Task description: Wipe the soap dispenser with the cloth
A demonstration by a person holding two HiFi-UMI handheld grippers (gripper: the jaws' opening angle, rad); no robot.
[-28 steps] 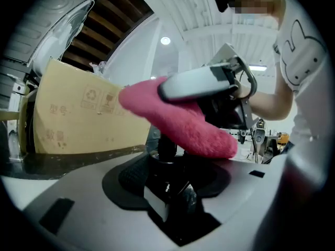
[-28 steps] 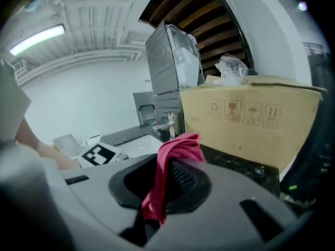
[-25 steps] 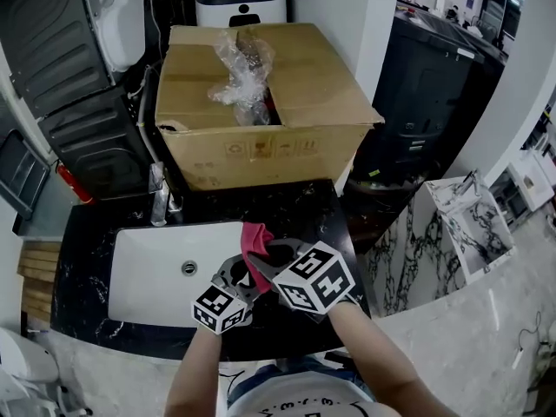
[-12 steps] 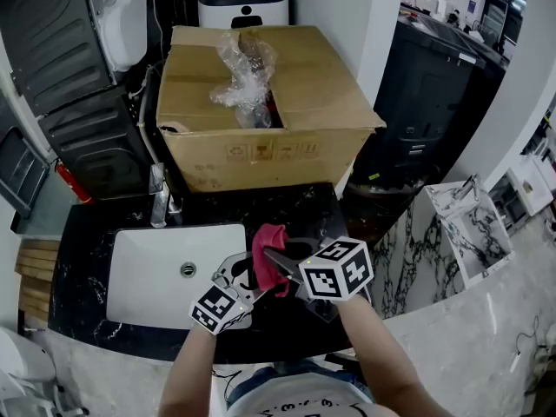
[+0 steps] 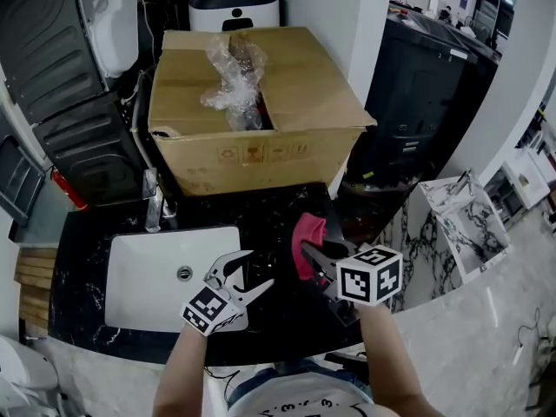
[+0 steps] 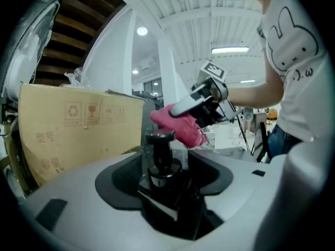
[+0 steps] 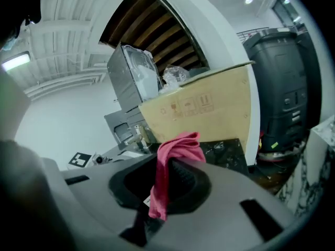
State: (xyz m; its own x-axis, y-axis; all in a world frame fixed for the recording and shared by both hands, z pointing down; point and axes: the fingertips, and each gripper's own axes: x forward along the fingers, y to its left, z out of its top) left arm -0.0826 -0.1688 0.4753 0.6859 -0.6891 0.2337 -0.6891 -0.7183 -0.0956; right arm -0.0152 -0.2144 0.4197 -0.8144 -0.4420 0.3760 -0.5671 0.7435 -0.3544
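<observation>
A black marbled bench point(image 5: 282, 205) with a white sink point(image 5: 143, 281) set into it fills the foreground. Nearest, just right of the sink, the left claw point(image 5: 254, 272) hovers over the bench. The soap dispenser point(image 6: 159, 161), a dark bottle with a black pump, sits tilted between its jaws. They have just been easing wider, yet the pads grip the bottle on both sides. Further right of the sink, apart from the dispenser, the right claw point(image 5: 311, 254) is clenched on the pink cloth point(image 5: 308, 235). The cloth bunches above the tips and trails down between them. At the sink's far left corner stands a chrome tap point(image 5: 152, 202). Beyond the sink sits a large open cardboard box point(image 5: 261, 142) with crumpled clear plastic point(image 5: 230, 72) on top.
</observation>
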